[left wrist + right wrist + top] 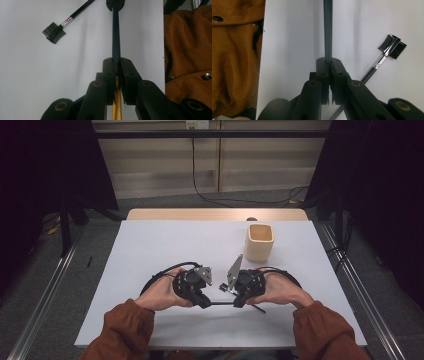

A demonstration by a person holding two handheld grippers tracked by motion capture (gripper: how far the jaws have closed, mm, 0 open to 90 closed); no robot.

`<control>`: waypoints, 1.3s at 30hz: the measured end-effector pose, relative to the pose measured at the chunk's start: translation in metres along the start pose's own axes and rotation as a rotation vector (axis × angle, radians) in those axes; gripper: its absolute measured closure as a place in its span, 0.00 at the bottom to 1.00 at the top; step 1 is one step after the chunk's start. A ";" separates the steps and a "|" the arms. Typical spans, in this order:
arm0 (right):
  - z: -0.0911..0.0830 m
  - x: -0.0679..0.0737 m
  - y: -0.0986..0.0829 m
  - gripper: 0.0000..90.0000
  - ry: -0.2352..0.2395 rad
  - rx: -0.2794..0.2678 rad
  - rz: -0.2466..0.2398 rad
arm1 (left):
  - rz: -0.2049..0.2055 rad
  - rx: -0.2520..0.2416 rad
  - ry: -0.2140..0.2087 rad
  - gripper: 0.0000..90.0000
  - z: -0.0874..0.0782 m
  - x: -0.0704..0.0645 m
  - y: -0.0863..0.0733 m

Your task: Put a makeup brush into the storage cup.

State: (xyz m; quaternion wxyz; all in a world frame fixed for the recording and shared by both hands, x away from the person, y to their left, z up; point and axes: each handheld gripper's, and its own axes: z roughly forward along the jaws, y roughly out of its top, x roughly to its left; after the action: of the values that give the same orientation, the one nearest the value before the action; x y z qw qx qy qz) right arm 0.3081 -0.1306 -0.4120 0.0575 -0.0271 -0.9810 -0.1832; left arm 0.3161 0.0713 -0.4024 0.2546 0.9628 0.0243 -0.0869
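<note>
A thin dark rod (221, 303) with a gold section spans the gap between my two grippers near the table's front edge. My left gripper (207, 304) is shut on one end, where the dark shaft (116, 42) meets the gold part. My right gripper (236, 303) is shut on the other end of the shaft (327, 30). The jaws face each other, a short way apart. In the left gripper view my left gripper (116, 62) points at the right one's tips (115, 3). In its own view my right gripper (328, 61) clamps the rod.
A black brow comb-and-brush (56, 31) with a silver ferrule lies flat on the white table (165, 245) just beyond the grippers (392, 46), its handle running under the right gripper. A tan square cup (259, 241) stands upright at back right. Rust-orange sleeves (125, 325) cover the near edge.
</note>
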 end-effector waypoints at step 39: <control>-0.014 0.000 -0.024 0.96 -0.040 -0.038 0.098 | -0.149 -0.225 0.167 0.05 -0.026 0.005 -0.033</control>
State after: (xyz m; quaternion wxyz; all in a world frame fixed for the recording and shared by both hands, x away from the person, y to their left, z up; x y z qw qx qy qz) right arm 0.3078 -0.1584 -0.4075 0.0463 -0.0798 -0.9758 -0.1980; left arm 0.3220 0.1131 -0.3971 0.3507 0.9277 0.1262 -0.0220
